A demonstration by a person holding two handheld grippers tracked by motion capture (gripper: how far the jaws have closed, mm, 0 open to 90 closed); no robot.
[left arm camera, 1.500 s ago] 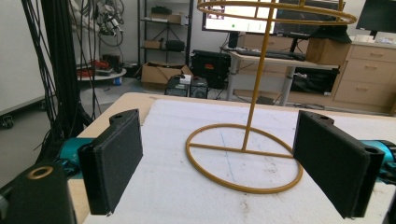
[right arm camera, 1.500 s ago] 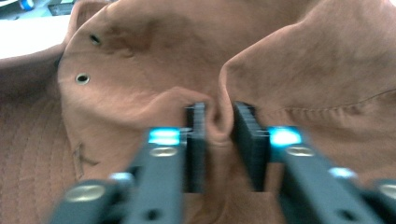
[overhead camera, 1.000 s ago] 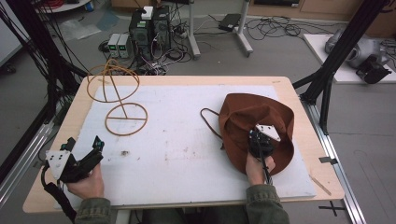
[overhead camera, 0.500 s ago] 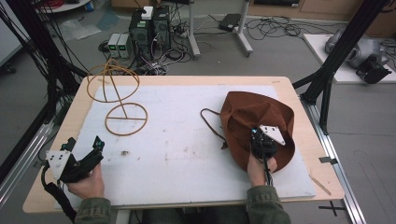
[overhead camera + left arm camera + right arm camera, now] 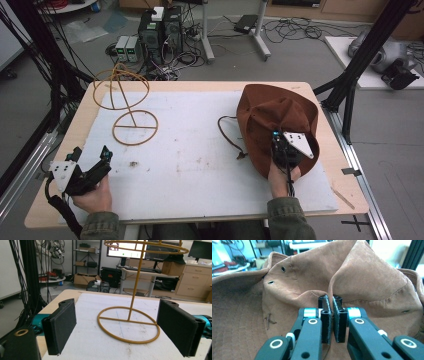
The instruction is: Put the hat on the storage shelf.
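The brown suede hat (image 5: pixel 275 117) lies on the right side of the worktop (image 5: pixel 200 150), its cord (image 5: pixel 227 135) trailing to the left. The right claw (image 5: pixel 331 312) is clenched on a fold of the hat's cloth. The left claw (image 5: pixel 117 327) is released, with nothing between its pads, near the worktop's left front edge, facing the gold wire hat stand (image 5: pixel 132 315). No writing can be read.
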